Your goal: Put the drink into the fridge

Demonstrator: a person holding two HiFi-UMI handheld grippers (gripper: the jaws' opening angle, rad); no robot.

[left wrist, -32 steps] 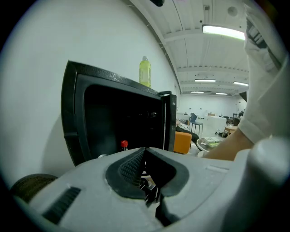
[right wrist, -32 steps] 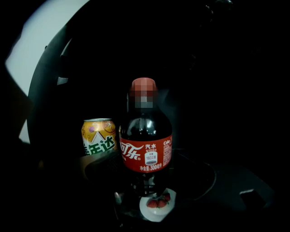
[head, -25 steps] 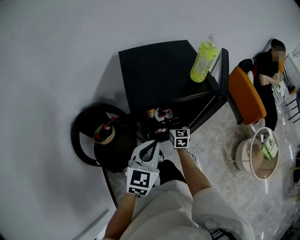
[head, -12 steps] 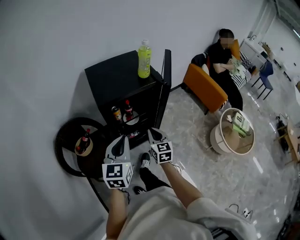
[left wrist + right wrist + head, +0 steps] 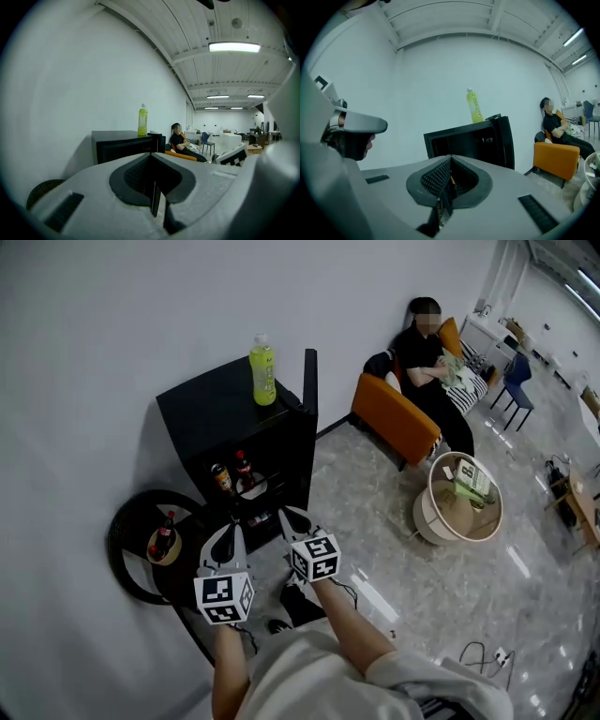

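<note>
A black mini fridge (image 5: pixel 211 418) stands against the wall with its door (image 5: pixel 307 404) swung open. A cola bottle (image 5: pixel 244 469) and a can (image 5: pixel 223 478) stand on a shelf inside. A yellow-green drink bottle (image 5: pixel 262 368) stands upright on the fridge top, and shows as the same bottle (image 5: pixel 142 120) (image 5: pixel 474 106) in both gripper views. My left gripper (image 5: pixel 229 532) (image 5: pixel 151 161) is shut and empty. My right gripper (image 5: pixel 287 516) (image 5: pixel 450 161) has just been closing, with nothing between its jaws. Both hang level, a short way in front of the fridge.
Left of the fridge a low black round table (image 5: pixel 127 531) holds another cola bottle (image 5: pixel 162 535). A person (image 5: pixel 427 338) sits on an orange sofa (image 5: pixel 394 418) at the right. A round white side table (image 5: pixel 459 502) stands near it. A cable (image 5: pixel 478 652) lies on the floor.
Both grippers have drawn back from the fridge opening and risen. The right one was at the shelf by the drinks a second ago. The head view now takes in more of the room.
</note>
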